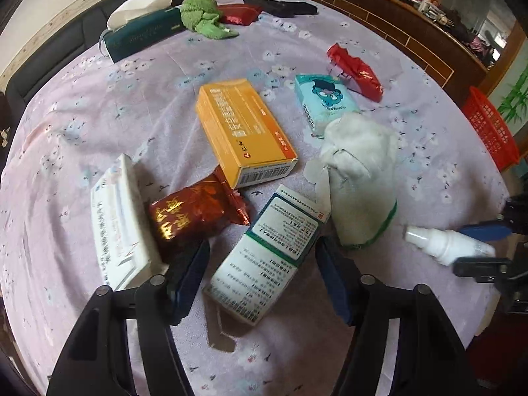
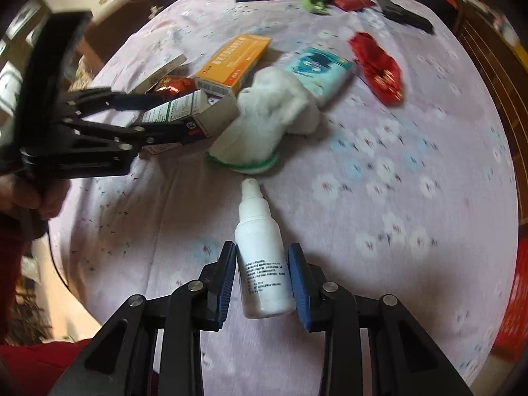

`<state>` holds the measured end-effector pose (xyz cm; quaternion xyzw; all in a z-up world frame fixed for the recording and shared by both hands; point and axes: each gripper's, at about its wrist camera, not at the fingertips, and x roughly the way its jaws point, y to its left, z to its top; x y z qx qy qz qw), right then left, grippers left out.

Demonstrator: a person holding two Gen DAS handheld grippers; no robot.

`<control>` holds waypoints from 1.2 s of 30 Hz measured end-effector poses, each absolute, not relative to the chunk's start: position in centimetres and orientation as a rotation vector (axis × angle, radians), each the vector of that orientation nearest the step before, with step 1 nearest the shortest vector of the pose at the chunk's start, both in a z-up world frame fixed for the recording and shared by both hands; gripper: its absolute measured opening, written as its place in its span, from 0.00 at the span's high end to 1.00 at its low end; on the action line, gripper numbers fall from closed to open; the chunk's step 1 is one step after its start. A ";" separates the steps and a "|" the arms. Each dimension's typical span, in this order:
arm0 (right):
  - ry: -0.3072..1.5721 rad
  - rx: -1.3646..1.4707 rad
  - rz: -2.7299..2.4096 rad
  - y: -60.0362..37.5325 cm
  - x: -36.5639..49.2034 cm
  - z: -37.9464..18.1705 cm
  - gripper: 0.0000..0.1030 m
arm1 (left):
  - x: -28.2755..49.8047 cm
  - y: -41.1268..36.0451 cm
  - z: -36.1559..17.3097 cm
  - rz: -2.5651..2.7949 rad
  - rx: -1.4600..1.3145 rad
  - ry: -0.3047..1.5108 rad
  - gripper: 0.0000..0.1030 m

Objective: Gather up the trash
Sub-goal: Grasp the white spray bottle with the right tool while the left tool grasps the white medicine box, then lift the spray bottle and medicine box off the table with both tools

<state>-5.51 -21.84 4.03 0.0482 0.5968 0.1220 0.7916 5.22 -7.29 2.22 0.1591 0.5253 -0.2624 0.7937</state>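
A white box with green trim and dense print (image 1: 267, 257) lies flat between the fingers of my left gripper (image 1: 260, 277). A strip of cloth shows beside its left pad, so that gripper is open around the box. From the right wrist view the same box (image 2: 184, 112) sits inside the left gripper (image 2: 171, 118). My right gripper (image 2: 262, 280) is shut on a white spray bottle (image 2: 260, 254) that lies on the cloth with its nozzle pointing away. The bottle (image 1: 445, 242) also shows at the left view's right edge.
On the lilac flowered tablecloth (image 1: 99, 115) lie an orange box (image 1: 244, 132), a dark red foil pack (image 1: 194, 214), a white box (image 1: 115, 221), a white glove (image 1: 359, 178), a teal tissue pack (image 1: 323, 99), a red wrapper (image 1: 356, 69) and a green rag (image 1: 204, 16). A red basket (image 1: 488, 125) stands off the right edge.
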 end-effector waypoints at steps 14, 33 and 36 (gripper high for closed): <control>1.342 0.106 0.265 -23.1 -8.1 2.8 0.66 | 0.3 -7.3 1.8 -0.459 0.207 1.173 0.61; 1.280 0.101 0.368 -25.4 -8.5 3.8 0.69 | -5.2 -9.0 3.6 -0.258 0.061 1.116 0.64; 1.229 0.135 0.330 -27.4 -8.8 5.1 0.69 | -6.5 -10.8 5.3 -0.247 0.061 1.068 0.64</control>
